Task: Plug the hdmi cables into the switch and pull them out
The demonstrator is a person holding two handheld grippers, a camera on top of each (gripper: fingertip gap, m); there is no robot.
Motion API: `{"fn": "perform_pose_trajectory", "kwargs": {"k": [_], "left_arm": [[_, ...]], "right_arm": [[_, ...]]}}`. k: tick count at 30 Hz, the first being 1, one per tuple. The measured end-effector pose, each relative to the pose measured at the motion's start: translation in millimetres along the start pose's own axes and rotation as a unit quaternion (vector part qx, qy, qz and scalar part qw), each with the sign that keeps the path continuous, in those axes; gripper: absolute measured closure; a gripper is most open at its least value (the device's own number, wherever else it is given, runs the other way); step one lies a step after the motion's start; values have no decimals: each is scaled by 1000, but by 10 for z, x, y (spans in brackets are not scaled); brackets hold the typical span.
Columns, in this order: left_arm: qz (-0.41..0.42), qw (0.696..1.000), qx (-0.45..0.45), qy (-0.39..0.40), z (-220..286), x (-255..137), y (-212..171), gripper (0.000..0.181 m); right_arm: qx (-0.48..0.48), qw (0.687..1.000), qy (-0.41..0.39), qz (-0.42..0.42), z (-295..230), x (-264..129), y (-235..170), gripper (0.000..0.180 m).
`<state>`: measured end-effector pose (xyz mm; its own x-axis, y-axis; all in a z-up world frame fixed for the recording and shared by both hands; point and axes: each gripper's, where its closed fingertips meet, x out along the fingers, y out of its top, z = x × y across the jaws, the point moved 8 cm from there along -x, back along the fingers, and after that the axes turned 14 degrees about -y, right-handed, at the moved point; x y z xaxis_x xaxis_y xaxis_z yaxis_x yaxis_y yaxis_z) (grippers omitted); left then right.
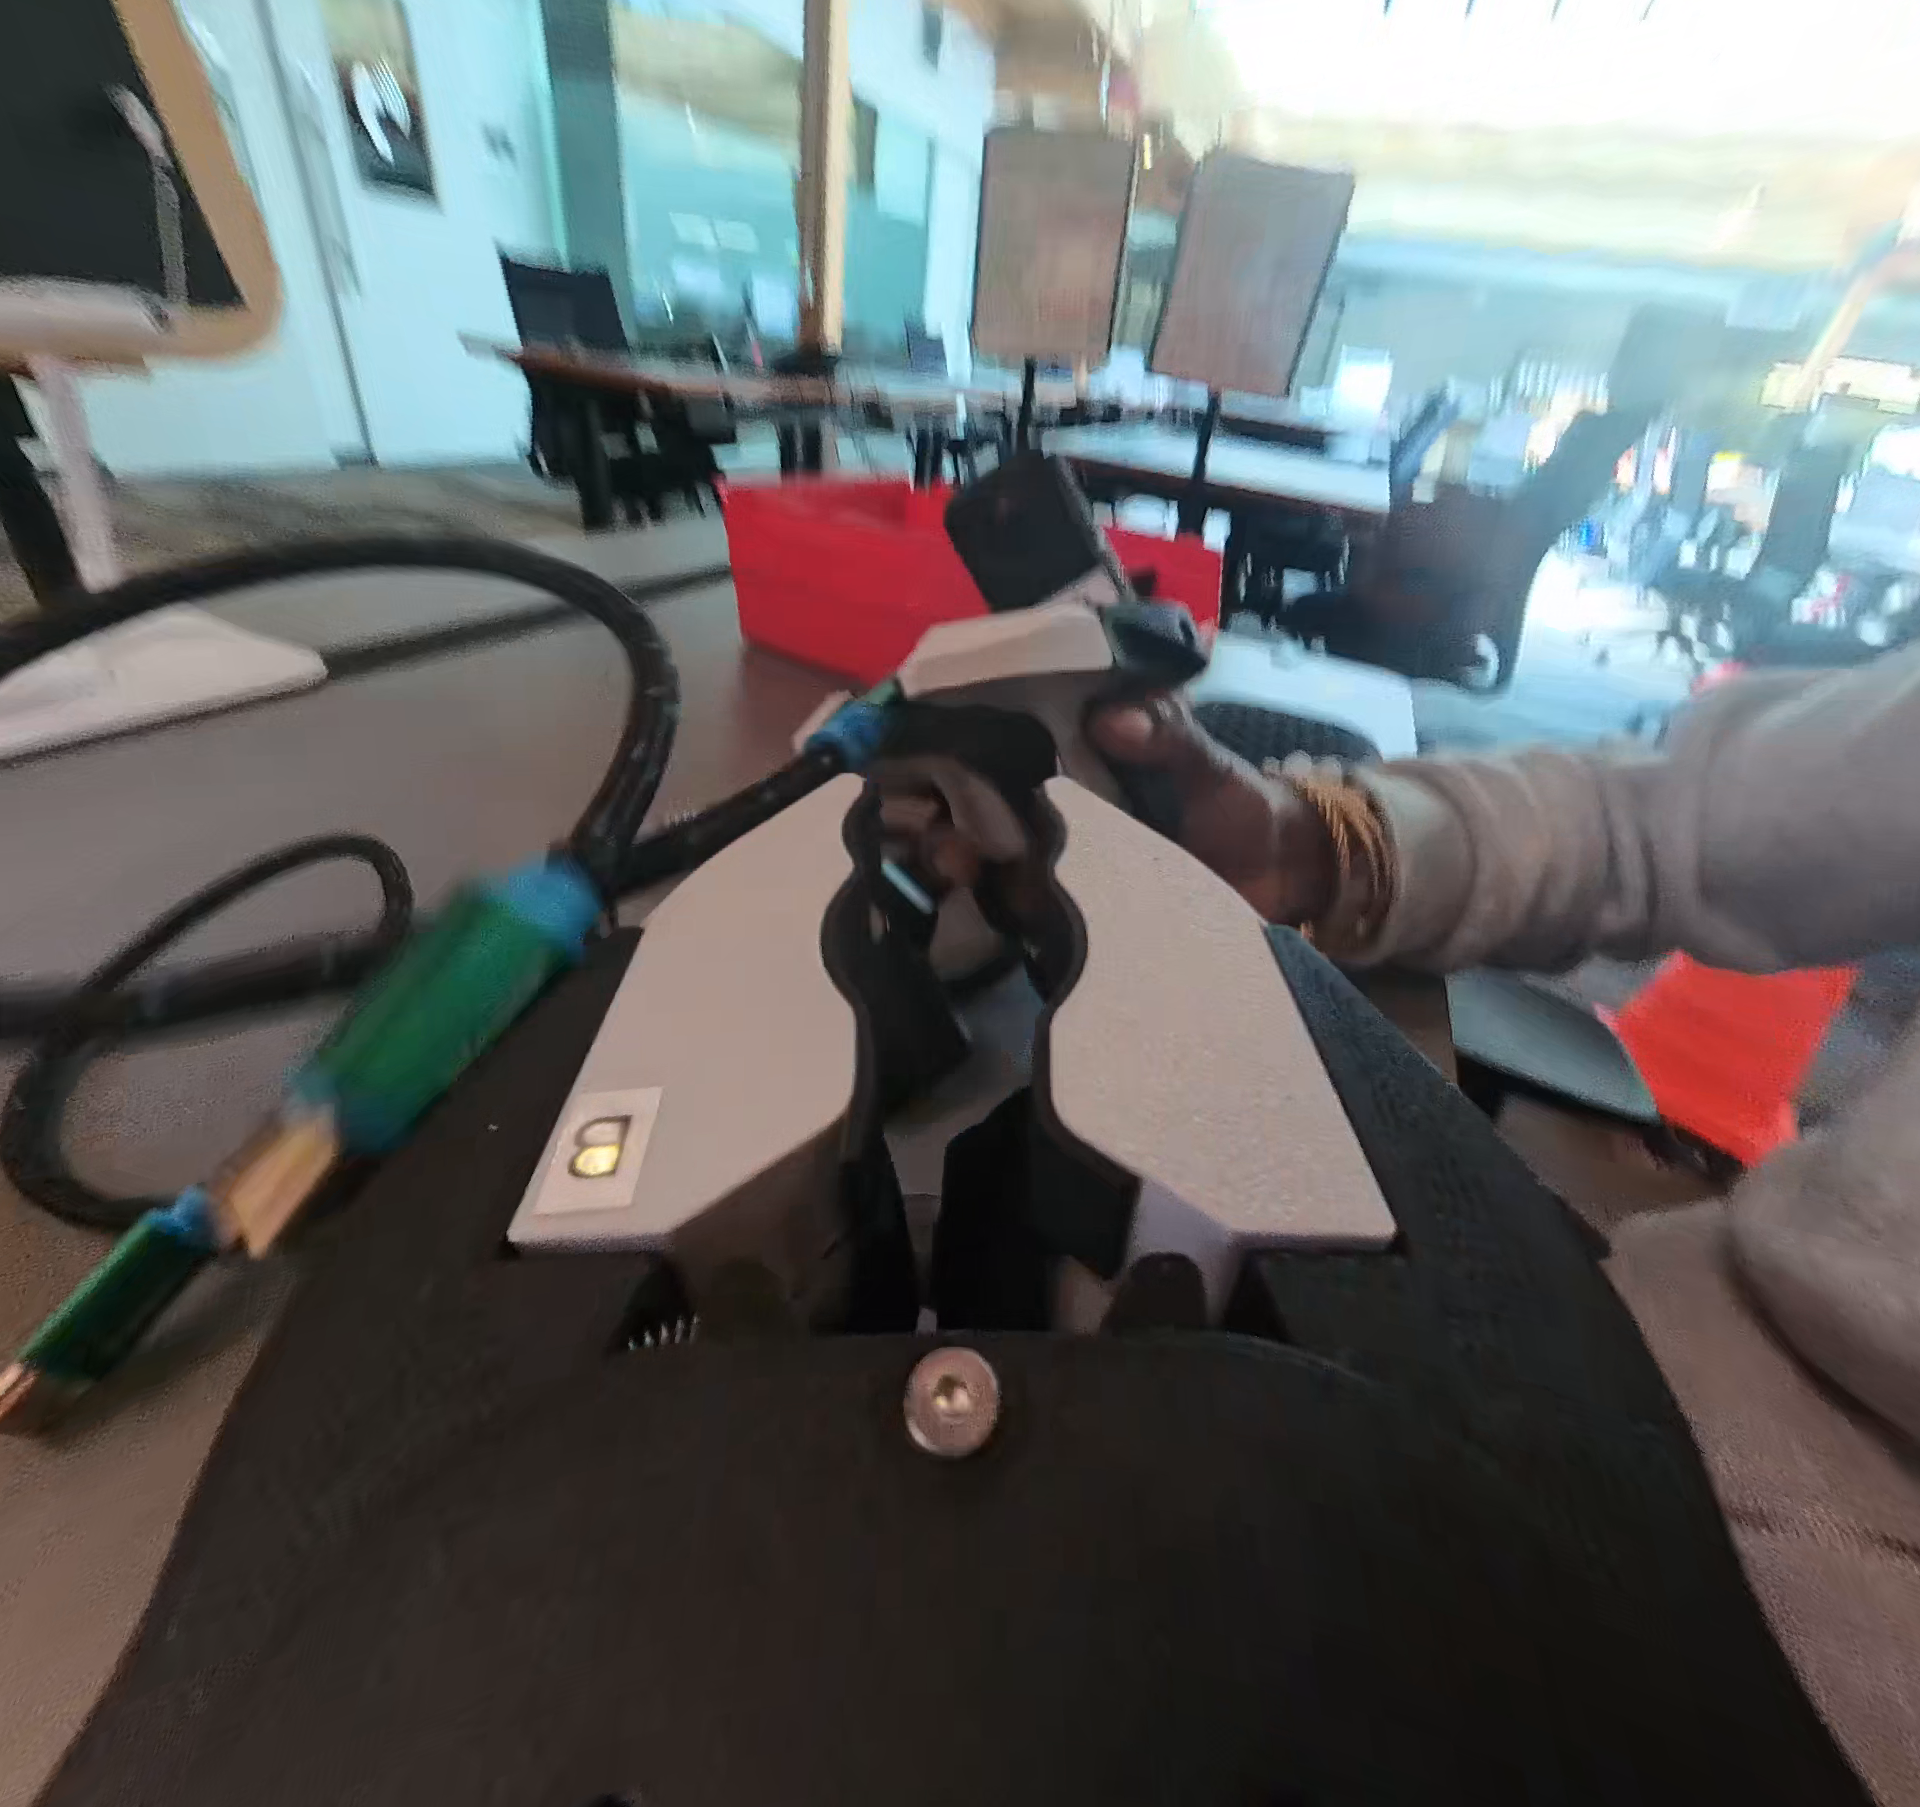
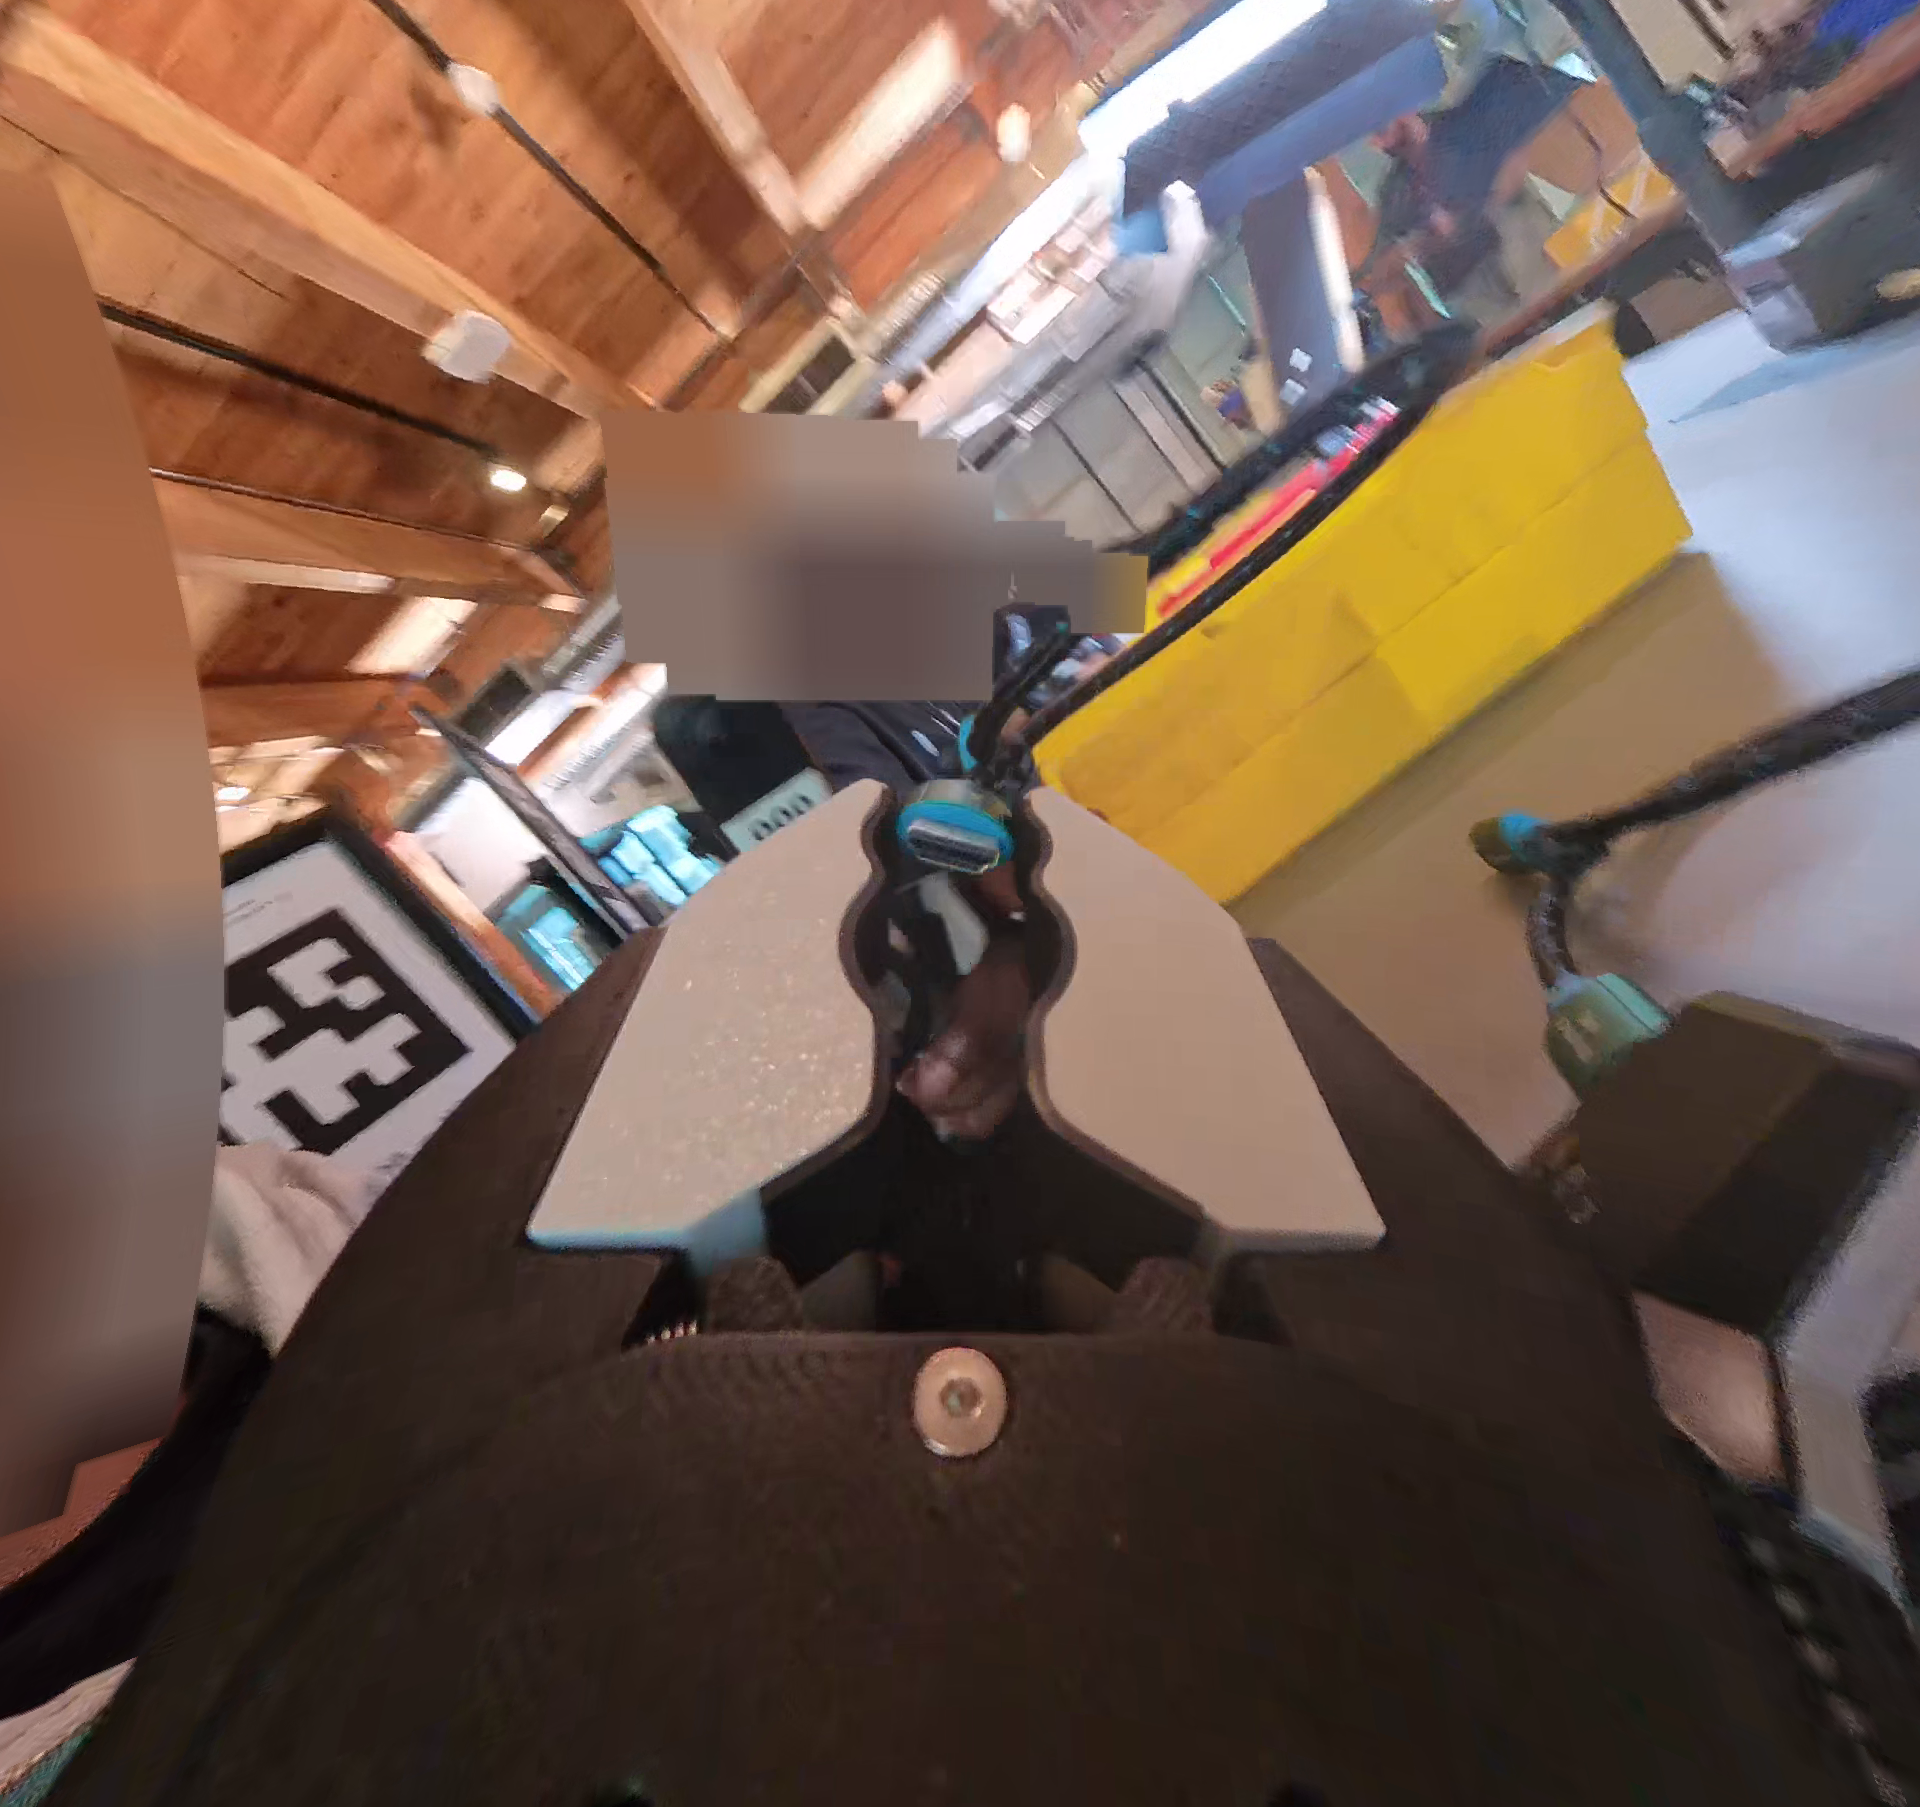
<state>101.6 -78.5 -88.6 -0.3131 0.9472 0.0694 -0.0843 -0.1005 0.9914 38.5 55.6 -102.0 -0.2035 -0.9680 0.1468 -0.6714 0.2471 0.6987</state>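
While my left claw [image 1: 956,884] points across the grey table [image 1: 312,801], its grey fingers sit nearly together with nothing clearly between them; I cannot tell if it is fully closed. Two loose HDMI plugs wrapped in green and blue tape lie at my left: one [image 1: 416,1019] near, another [image 1: 94,1310] lower. Ahead, my right claw [image 1: 883,708] holds a third plug. A red bin [image 1: 831,573] stands behind; its contents are hidden.

From my right claw [image 2: 954,838], tilted upward, the fingertips pinch a blue-taped HDMI plug [image 2: 951,838], metal end facing me. A yellow bin [image 2: 1351,635] stands at right, contents unclear. Two more plugs [image 2: 1590,1025] sit against a dark box, seemingly the switch [image 2: 1714,1155].
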Motion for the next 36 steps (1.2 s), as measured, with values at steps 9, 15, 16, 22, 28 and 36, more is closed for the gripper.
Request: {"fn": "perform_pose_trajectory", "kwargs": {"k": [9, 15, 16, 22, 28, 36], "left_arm": [[152, 978, -74, -124, 63, -86, 139, 151], [97, 987, -11, -130, 150, -81, 119, 155], [100, 985, -20, -142, 158, -88, 126, 156], [110, 974, -63, -188, 160, -113, 142, 162], [70, 983, -28, -169, 168, -173, 129, 154], [67, 982, -20, -176, 183, -177, 122, 164]], "right_arm": [[-63, 989, 134, 2, -302, 12, -101, 160], [-190, 976, 108, -9, -385, -9, -118, 160], [-214, 971, 109, -10, -410, -15, -123, 160], [-343, 935, 91, 3, -522, -48, -150, 160], [-395, 914, 90, 6, -579, -72, -173, 160], [-400, 912, 89, -2, -574, -75, -158, 160]]}}
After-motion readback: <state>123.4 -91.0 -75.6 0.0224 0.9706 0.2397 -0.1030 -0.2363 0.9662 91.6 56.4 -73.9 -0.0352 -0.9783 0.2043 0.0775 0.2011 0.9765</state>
